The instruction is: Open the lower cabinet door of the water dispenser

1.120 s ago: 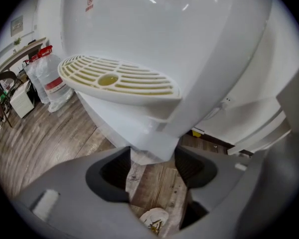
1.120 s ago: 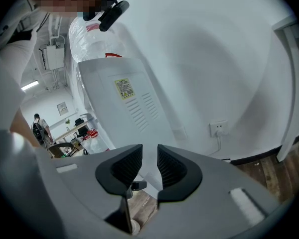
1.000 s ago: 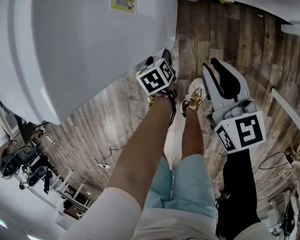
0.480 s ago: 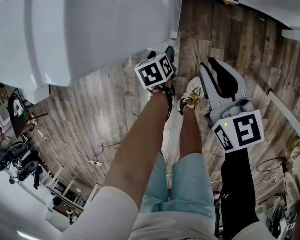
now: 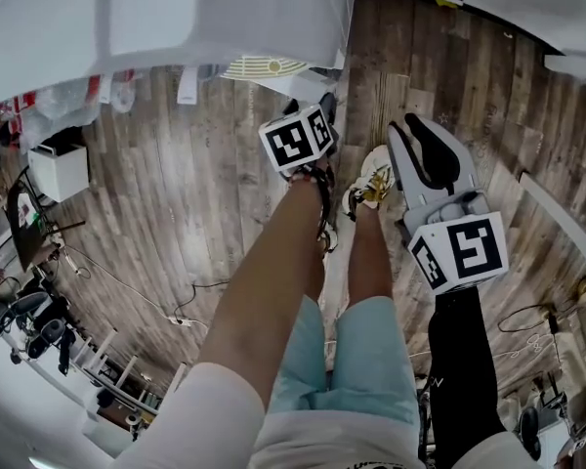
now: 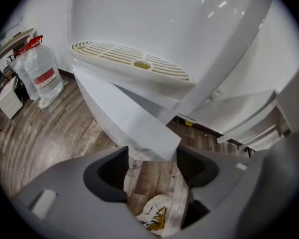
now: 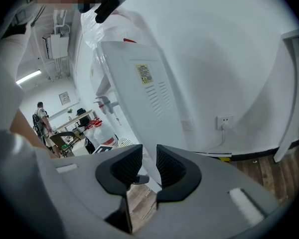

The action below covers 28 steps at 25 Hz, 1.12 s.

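Note:
The white water dispenser (image 5: pixel 176 18) fills the top of the head view, its slotted drip tray (image 5: pixel 264 65) just showing. In the left gripper view the tray (image 6: pixel 132 62) sits above a flat white door panel (image 6: pixel 134 126) that angles out toward me. My left gripper (image 6: pixel 152 163) points down at it. Its jaws have just been opening, and the panel's lower corner lies between the wide-apart pads without touching them. My right gripper (image 5: pixel 410 125) hangs beside the left gripper (image 5: pixel 311 106), aimed at the dispenser's side (image 7: pixel 139 98). That gripper's jaws (image 7: pixel 148 156) stand a narrow gap apart with nothing held.
Wrapped water bottles (image 6: pixel 42 76) stand left of the dispenser on the wood floor. A shoe (image 5: pixel 371 186) is below the grippers. A wall socket (image 7: pixel 224 121) with a cord sits behind the dispenser. A white box (image 5: pixel 61 169) and cables (image 5: pixel 190 316) lie at the left.
The dispenser's white body has slid up toward the top of the head view, uncovering the floor and the drip tray. Both grippers keep roughly the same places in the frame.

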Available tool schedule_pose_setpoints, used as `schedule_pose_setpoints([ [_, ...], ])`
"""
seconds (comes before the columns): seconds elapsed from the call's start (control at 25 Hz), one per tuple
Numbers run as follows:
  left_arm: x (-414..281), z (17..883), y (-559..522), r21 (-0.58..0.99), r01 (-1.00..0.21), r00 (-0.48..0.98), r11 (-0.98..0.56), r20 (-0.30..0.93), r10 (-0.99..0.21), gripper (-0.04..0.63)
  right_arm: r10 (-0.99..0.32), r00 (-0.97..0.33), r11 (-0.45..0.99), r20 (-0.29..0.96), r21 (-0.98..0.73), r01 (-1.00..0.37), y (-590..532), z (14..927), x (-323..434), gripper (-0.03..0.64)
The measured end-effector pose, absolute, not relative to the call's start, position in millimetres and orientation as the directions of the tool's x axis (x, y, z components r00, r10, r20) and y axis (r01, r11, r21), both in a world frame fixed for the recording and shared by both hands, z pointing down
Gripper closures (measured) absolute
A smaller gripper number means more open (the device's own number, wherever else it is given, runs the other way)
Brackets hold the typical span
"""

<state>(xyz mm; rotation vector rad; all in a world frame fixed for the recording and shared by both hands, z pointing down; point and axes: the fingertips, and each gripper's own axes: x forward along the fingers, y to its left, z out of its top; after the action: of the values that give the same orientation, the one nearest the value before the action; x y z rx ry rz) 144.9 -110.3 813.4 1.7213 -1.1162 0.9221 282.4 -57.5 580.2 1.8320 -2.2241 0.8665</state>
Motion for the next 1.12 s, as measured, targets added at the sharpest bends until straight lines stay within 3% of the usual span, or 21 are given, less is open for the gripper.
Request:
schedule_pose_setpoints([
  [1.12,74.6,804.5,-59.9,0.364,-0.909,0.411,-0.201,0.862,-0.296,0.227,-0.841,-0.301,0.166,0.449,-0.315,-0.935,-51.4,567.8,185.9,0.532],
])
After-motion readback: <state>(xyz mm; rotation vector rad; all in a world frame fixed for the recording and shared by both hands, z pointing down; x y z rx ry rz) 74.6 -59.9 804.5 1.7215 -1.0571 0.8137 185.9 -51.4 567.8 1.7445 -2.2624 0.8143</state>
